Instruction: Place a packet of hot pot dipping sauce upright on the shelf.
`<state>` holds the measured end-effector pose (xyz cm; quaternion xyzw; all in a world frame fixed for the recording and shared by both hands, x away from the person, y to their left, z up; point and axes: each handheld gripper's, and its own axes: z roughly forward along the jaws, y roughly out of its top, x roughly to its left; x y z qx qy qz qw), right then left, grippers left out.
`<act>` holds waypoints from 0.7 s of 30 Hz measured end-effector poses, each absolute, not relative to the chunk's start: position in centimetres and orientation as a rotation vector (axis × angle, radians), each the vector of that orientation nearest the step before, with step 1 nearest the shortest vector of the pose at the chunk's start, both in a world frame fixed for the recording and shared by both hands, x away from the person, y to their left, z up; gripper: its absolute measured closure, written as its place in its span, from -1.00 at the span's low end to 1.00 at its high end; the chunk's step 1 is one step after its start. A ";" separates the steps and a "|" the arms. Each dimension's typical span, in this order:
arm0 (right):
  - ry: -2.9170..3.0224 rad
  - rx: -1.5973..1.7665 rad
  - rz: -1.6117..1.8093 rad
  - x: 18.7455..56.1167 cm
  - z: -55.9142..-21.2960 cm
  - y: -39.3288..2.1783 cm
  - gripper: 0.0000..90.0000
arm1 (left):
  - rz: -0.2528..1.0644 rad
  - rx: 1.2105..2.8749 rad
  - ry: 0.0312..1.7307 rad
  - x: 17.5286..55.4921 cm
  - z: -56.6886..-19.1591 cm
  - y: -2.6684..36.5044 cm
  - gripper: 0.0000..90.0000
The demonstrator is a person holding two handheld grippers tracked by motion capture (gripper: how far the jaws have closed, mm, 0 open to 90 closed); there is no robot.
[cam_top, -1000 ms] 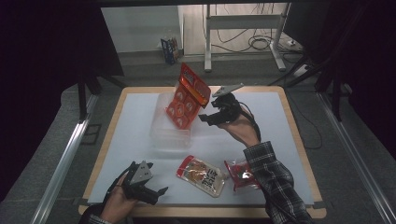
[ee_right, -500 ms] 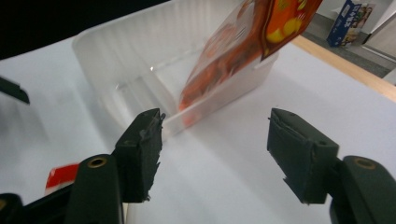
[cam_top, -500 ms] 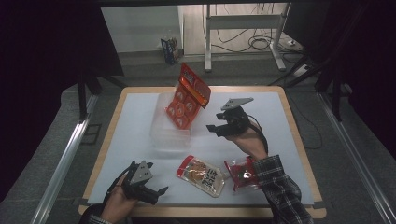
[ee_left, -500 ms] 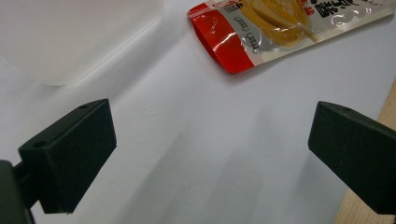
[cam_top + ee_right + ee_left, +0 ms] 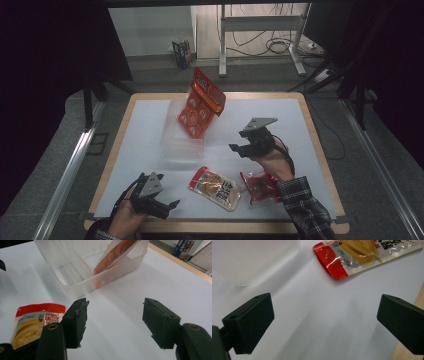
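A clear, thin-walled rectangular plastic tub (image 5: 183, 142) sits a little left of centre on the white-topped, wood-rimmed bench (image 5: 150, 115), and serves as the landmark. An orange glossy snack packet with round pieces printed on it (image 5: 201, 102) stands tilted inside the tub, its top leaning out over the tub's far right corner. Just in front of the tub lies a flat, shiny pouch with a red end and yellow contents (image 5: 216, 187), and right of that pouch a crinkled red packet (image 5: 260, 187) rests beside a plaid sleeve (image 5: 305, 207). The right tongs (image 5: 247, 146), matte black, hover right of the tub with their jaws spread and empty over bare white surface. The left tongs (image 5: 167, 206) sit in front of the tub near the bench's front wooden edge, also spread wide and empty. Open white bench stretches right of the tub and behind it to the far rim.
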<state>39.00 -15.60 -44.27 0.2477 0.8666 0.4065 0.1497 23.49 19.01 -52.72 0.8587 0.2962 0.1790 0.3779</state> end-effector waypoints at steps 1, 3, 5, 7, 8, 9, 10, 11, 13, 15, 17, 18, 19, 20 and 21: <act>2.491 0.718 1.168 38.9 -44.3 -15.7 -0.21 | 0.458 2.195 0.757 23.5 -52.7 19.0 -0.98; 2.482 0.727 1.171 38.7 -44.2 -16.0 -0.22 | 0.460 2.195 0.756 23.5 -52.7 19.0 -0.98; 2.474 0.736 1.181 38.5 -44.2 -16.3 -0.28 | 0.462 2.196 0.753 23.5 -52.7 18.9 -0.98; 2.467 0.745 1.180 38.3 -44.2 -16.7 -0.33 | 0.460 2.194 0.751 23.4 -52.7 18.9 -0.98; 2.462 0.747 1.177 38.2 -44.2 -16.8 -0.36 | 0.459 2.192 0.751 23.4 -52.7 18.9 -0.98; 2.459 0.753 1.174 38.1 -44.2 -17.0 -0.39 | 0.458 2.192 0.751 23.4 -52.7 18.9 -0.98; 2.456 0.760 1.171 38.0 -44.2 -17.2 -0.42 | 0.456 2.189 0.751 23.4 -52.6 18.9 -0.98; 2.449 0.771 1.173 37.8 -44.3 -17.4 -0.46 | 0.453 2.186 0.752 23.4 -52.6 18.9 -0.98; 2.442 0.789 1.174 37.7 -44.3 -17.7 -0.52 | 0.446 2.182 0.753 23.4 -52.6 18.9 -0.98; 2.434 0.815 1.178 37.5 -44.4 -18.0 -0.60 | 0.435 2.179 0.752 23.4 -52.6 18.8 -0.98; 2.427 0.829 1.181 37.2 -44.5 -18.3 -0.68 | 0.430 2.174 0.754 23.4 -52.5 18.8 -0.98; 2.422 0.838 1.179 37.0 -44.6 -18.5 -0.72 | 0.427 2.172 0.753 23.4 -52.5 18.8 -0.98; 2.420 0.841 1.179 36.9 -44.6 -18.6 -0.74 | 0.423 2.169 0.752 23.4 -52.5 18.7 -0.98; 2.419 0.846 1.179 36.8 -44.7 -18.7 -0.77 | 0.421 2.169 0.750 23.4 -52.5 18.7 -0.98; 2.418 0.850 1.180 36.7 -44.7 -18.8 -0.80 | 0.419 2.167 0.750 23.4 -52.5 18.7 -0.98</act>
